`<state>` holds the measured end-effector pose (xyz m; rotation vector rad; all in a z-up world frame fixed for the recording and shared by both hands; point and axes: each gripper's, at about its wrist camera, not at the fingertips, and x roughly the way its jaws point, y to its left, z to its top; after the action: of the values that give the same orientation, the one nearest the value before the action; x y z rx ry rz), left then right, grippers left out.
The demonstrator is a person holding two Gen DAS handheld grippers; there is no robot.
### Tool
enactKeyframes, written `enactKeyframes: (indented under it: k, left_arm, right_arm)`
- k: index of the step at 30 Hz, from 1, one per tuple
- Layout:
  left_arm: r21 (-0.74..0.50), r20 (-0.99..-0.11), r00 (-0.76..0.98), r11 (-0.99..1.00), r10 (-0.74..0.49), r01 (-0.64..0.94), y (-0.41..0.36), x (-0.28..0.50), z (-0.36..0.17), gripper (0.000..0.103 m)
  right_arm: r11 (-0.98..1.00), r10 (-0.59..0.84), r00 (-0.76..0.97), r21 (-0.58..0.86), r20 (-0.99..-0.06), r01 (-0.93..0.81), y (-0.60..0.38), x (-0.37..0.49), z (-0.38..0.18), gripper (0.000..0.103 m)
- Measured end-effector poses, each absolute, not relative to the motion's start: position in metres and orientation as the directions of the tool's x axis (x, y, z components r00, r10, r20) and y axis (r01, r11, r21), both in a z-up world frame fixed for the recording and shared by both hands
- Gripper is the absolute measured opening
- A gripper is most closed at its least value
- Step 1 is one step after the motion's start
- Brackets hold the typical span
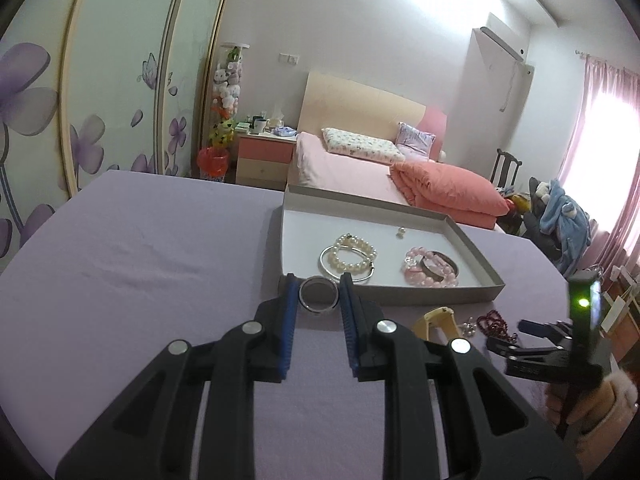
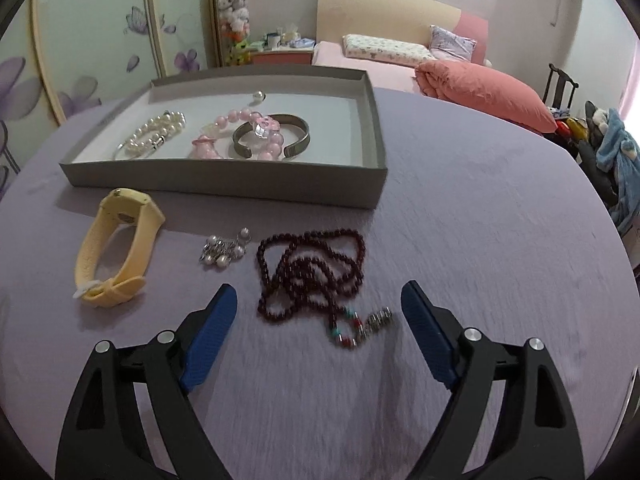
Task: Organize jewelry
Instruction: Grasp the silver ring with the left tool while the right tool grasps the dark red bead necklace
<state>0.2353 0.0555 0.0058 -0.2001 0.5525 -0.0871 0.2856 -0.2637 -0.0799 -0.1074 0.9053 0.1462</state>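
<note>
Stretching across both views, my desk [image 2: 480, 208] wears a lilac cloth, with a pink bed [image 1: 352, 168] behind it. On the cloth sits a shallow grey tray [image 2: 224, 184]; inside it lie a pearl bracelet [image 2: 158, 134] over a thin silver bangle [image 1: 332, 268], a pink bead bracelet [image 2: 240, 132], a dark metal cuff [image 2: 272, 136] and one small pearl piece [image 2: 259, 97] near the far wall. In front of the tray, on the bare cloth, a yellow watch [image 2: 116, 248] lies on its side, a little cluster of pearl earrings [image 2: 226, 250] lies just beside it, and a tangled string of dark red beads [image 2: 312, 272] lies next to that, its tassel end trailing toward me. My right gripper [image 2: 318, 308] hangs over that dark red string with its blue pads far apart, one on each side of the beads and touching none of them. My left gripper [image 1: 319, 300] is raised above the cloth near the tray's near wall, its pads clamped on a silver ring [image 1: 319, 294], which stands between the fingertips. At the edge of the left view my right hand [image 1: 588, 408] shows in a pale fuzzy sleeve.
</note>
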Motion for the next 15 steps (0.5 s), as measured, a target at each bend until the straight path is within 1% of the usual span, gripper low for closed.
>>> enactKeyframes:
  k: [1,3,4,5,7,9,12,13,15]
  left_arm:
    - [-0.214,-0.51,0.849,0.976,-0.138,0.031,0.055,0.235,0.007,0.022]
    - [-0.216,-0.507,0.85,0.976,-0.141,0.033,0.055,0.234,0.007,0.022]
    - [-0.219,-0.504,0.851,0.975,-0.144,0.035,0.055,0.233,0.008,0.022]
    - [-0.221,-0.502,0.853,0.975,-0.145,0.036,0.055,0.232,0.008,0.022]
    - [-0.228,-0.495,0.856,0.973,-0.146,0.035,0.056,0.229,0.009,0.022]
    - [-0.234,-0.49,0.859,0.972,-0.148,0.034,0.057,0.227,0.01,0.022]
    - [-0.239,-0.48,0.865,0.97,-0.148,0.033,0.06,0.221,0.011,0.022]
    - [-0.243,-0.476,0.867,0.969,-0.149,0.034,0.06,0.219,0.011,0.022]
    - [-0.249,-0.469,0.87,0.968,-0.153,0.035,0.062,0.215,0.012,0.022]
  right_arm:
    - [0.985,0.092,0.604,-0.017,-0.792,-0.172,-0.265,0.289,-0.08,0.083]
    - [0.983,0.123,0.596,0.014,-0.794,-0.184,-0.269,0.293,-0.081,0.074]
    - [0.982,0.128,0.6,0.018,-0.79,-0.186,-0.27,0.292,-0.079,0.055]
    - [0.982,0.129,0.608,0.014,-0.783,-0.191,-0.271,0.291,-0.077,0.028]
    - [0.977,0.144,0.607,0.015,-0.781,-0.212,-0.272,0.286,-0.075,0.014]
    - [0.977,0.138,0.614,0.006,-0.777,-0.212,-0.273,0.279,-0.075,0.013]
    - [0.977,0.16,0.612,0.036,-0.775,-0.209,-0.278,0.266,-0.073,0.012]
    - [0.977,0.174,0.616,0.056,-0.768,-0.205,-0.282,0.26,-0.072,0.009]
    - [0.977,0.192,0.654,0.079,-0.731,-0.198,-0.285,0.25,-0.064,0.009]
